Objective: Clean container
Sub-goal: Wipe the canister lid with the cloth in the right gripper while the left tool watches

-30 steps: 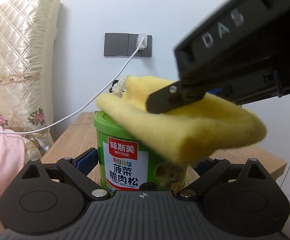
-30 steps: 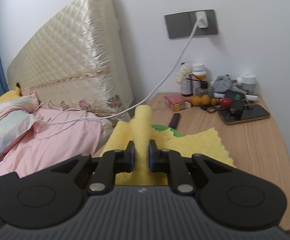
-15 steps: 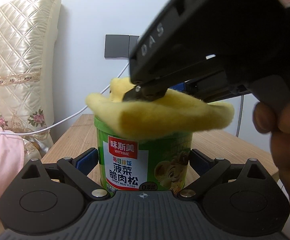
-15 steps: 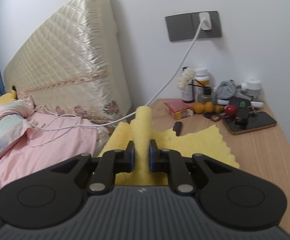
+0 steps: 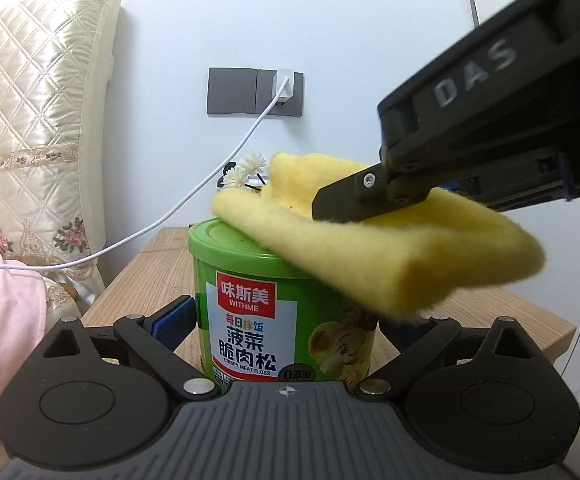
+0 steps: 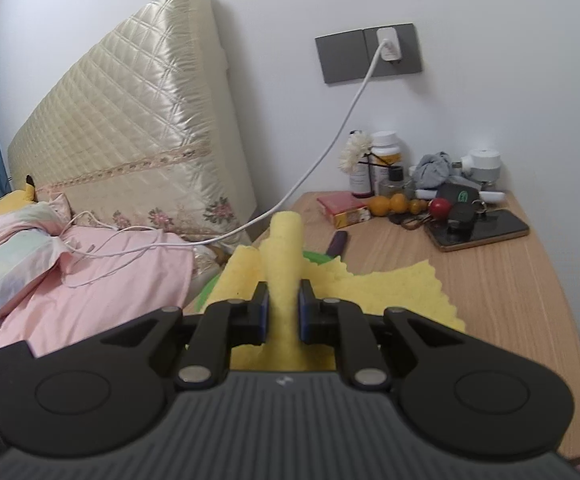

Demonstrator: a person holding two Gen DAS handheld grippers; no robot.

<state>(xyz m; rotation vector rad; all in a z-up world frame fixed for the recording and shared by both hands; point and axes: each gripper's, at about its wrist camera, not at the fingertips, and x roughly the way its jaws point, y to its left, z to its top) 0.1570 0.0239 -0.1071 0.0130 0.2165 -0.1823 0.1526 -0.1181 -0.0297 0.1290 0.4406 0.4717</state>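
Observation:
A green round container [image 5: 250,320] with a red and white label stands on the wooden nightstand [image 5: 146,276]. My left gripper [image 5: 286,320] is shut on the container's sides. My right gripper [image 6: 283,308] is shut on a folded yellow cloth [image 6: 286,248]. In the left wrist view the right gripper [image 5: 353,200] comes in from the upper right and the cloth [image 5: 389,256] lies over the right part of the container's green lid [image 5: 226,236]. In the right wrist view only slivers of the green lid [image 6: 317,258] show under the cloth.
At the back of the nightstand [image 6: 509,300] stand bottles [image 6: 385,160], a phone [image 6: 477,230], keys, small fruit and a red box [image 6: 343,208]. A white charger cable [image 6: 329,160] runs from the wall socket to the pink bedding [image 6: 102,276]. A quilted headboard [image 6: 130,152] is at the left.
The right gripper and the yellow cloth swept left across the lid half a second ago and have now moved back to the right. The left gripper has kept hold of the container.

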